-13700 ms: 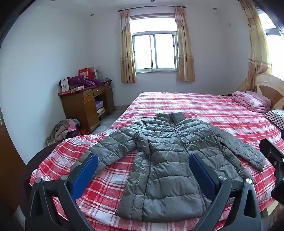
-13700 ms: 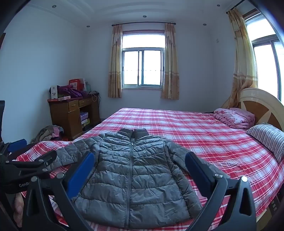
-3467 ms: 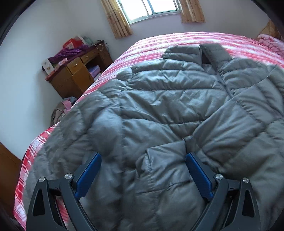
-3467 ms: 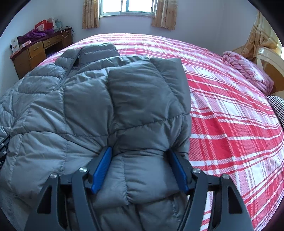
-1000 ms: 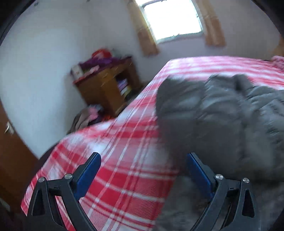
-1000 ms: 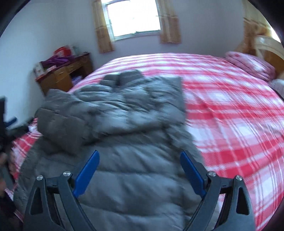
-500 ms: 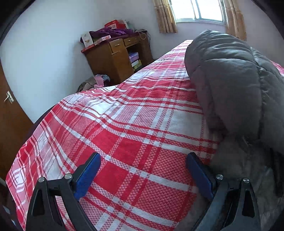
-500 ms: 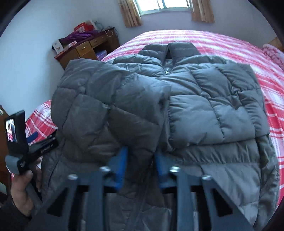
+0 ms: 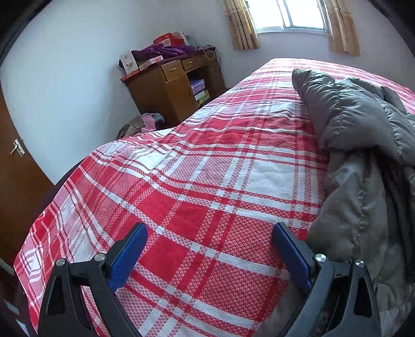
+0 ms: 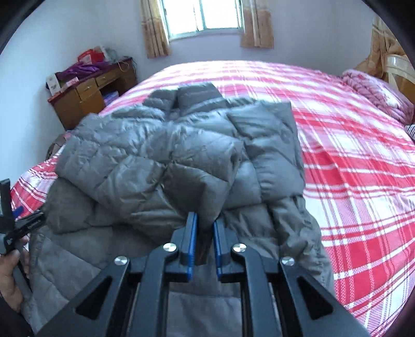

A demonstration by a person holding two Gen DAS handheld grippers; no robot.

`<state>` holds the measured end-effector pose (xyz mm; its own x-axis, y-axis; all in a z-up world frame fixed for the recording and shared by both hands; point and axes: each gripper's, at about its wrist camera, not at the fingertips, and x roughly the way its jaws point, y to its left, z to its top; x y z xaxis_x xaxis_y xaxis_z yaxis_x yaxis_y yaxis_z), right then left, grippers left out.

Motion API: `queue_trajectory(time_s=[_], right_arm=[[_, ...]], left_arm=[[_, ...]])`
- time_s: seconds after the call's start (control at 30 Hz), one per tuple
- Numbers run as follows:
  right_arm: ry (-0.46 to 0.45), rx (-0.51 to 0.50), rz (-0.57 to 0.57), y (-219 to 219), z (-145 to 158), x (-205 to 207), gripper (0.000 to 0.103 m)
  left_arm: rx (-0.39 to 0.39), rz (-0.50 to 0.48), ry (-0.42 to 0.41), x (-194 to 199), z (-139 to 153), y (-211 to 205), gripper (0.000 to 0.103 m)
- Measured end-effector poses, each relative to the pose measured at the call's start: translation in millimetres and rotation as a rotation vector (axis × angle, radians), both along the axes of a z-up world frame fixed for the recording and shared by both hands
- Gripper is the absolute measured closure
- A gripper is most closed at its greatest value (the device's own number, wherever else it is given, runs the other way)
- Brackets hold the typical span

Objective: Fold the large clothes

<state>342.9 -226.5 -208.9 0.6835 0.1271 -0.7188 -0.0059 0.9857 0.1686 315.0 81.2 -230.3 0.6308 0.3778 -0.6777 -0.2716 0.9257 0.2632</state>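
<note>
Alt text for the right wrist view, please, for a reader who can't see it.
The right tool is shut on a sleeve of a grey puffer jacket, drawn across the jacket's front on a red plaid bed. A wooden desk stands by the far wall, under a curtained window.

Left wrist view skims low over the bed (image 9: 207, 181) toward the far-left desk (image 9: 168, 85); right view looks down nearer the jacket (image 10: 168, 160); both share these.

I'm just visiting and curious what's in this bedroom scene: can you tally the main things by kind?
Grey puffer jacket: 1
Handheld grippers: 2, the left gripper and the right gripper
Red plaid bed: 1
Wooden desk: 1
Pink blanket: 1
Curtained window: 1
Total: 7
</note>
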Motion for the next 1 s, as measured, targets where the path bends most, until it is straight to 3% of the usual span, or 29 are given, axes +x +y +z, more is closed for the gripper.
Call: queue_trajectory(time_s=[0.07, 0.1, 0.13, 0.2, 0.4, 0.53, 0.63, 0.77, 0.87, 1.0], right_arm=[[0.014, 0.015, 0.013, -0.4, -4.1, 2.4, 0.084], [0.023, 0.007, 0.018, -0.4, -6.2, 1.3, 0.078], [0.024, -0.008, 0.016, -1.6, -6.6, -0.9, 0.071], [0.015, -0.023, 0.001, -13.6, -4.1, -8.2, 0.044], [-0.106, -0.051, -0.173, -41.9, 37.2, -20.5, 0.043], [-0.142, 0.022, -0.131, -18.7, 60.9, 5.6, 0.043], [-0.141, 0.057, -0.095, 3.0, 58.9, 32.8, 0.043], [-0.108, 0.058, -0.085, 18.2, 36.2, 61.0, 0.043], [-0.077, 0.029, -0.083, 22.2, 14.3, 68.6, 0.043], [-0.066, -0.002, -0.081, 19.4, -8.5, 73.9, 0.043]], left_arm=[[-0.009, -0.015, 0.018, -1.0, 3.9, 1.6, 0.006], [-0.009, -0.025, 0.029, -1.7, 8.0, 3.2, 0.006], [-0.012, -0.036, 0.037, -2.5, 14.9, 5.7, 0.006], [-0.035, -0.045, 0.027, -3.6, 31.4, 11.3, 0.006], [-0.186, -0.097, -0.084, 22.8, 109.8, -4.8, 0.006], [-0.251, -0.177, -0.154, 60.2, 128.3, -48.1, 0.006], [-0.227, -0.199, -0.159, 93.1, 113.2, -78.1, 0.006], [-0.189, -0.203, -0.040, 127.8, 62.2, -101.1, 0.006], [-0.187, -0.196, 0.035, 137.8, 28.2, -105.7, 0.006], [-0.232, -0.220, 0.050, 138.3, 9.4, -104.1, 0.006]])
